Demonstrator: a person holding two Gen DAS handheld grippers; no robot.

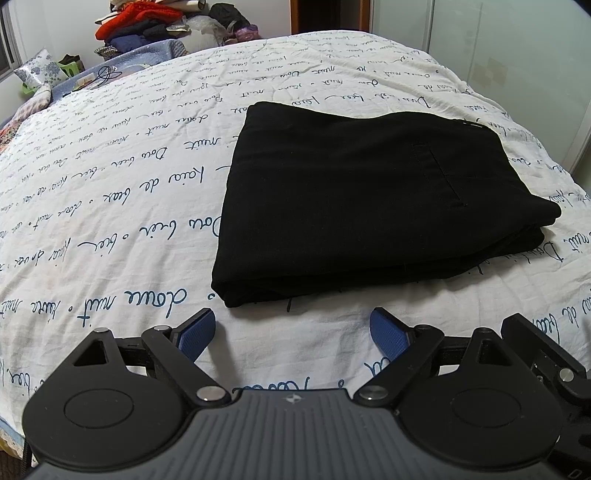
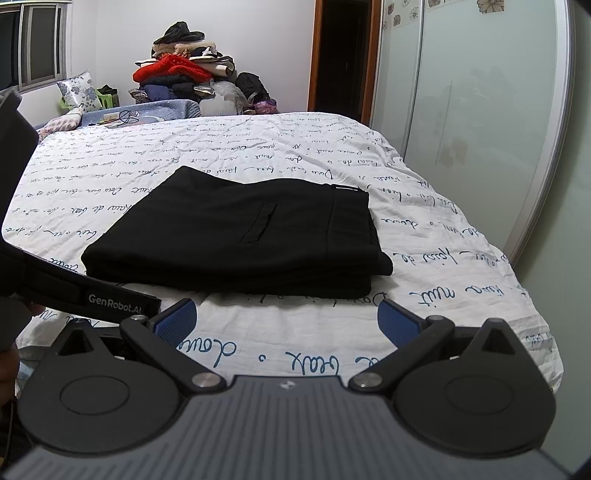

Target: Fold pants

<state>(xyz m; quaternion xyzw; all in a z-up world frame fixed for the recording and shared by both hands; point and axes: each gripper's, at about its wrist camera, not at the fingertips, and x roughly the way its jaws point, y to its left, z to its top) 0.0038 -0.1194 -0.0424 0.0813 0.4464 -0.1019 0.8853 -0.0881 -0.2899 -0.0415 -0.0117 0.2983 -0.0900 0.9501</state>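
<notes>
Left wrist view. We find the pants [image 1: 354,199], black, folded into a flat stack of several layers and lying on the bed [image 1: 110,229]. A welt pocket shows on the top layer. The bedspread is white with dark blue cursive script, upside down to the camera; we cannot read the words with confidence. The left hand-held gripper [image 1: 293,330] sits just short of the near edge of the pants, jaws spread wide, holding nothing; its blue pads [image 1: 197,332] are clear of the cloth. At the far end of the bed lies a clothes pile [image 1: 147,22] with a red item on top, and a patterned pillow [image 1: 40,72] to the left. Part of the other device shows at the lower right edge.

Right wrist view. The pants [image 2: 236,236] lie mid-bed, the layered fold edges facing the camera. The right hand-held gripper [image 2: 286,319] is wide apart and empty, near the front edge of the stack without touching it. A black strap [image 2: 110,297] crosses the left foreground, printed "GenRobot.AI", and hides the near left corner of the pants. A window [image 2: 33,44], the clothes pile [image 2: 184,74], a dark doorway [image 2: 343,55] and a mirrored wardrobe [image 2: 480,110] surround the bed [image 2: 443,277].
</notes>
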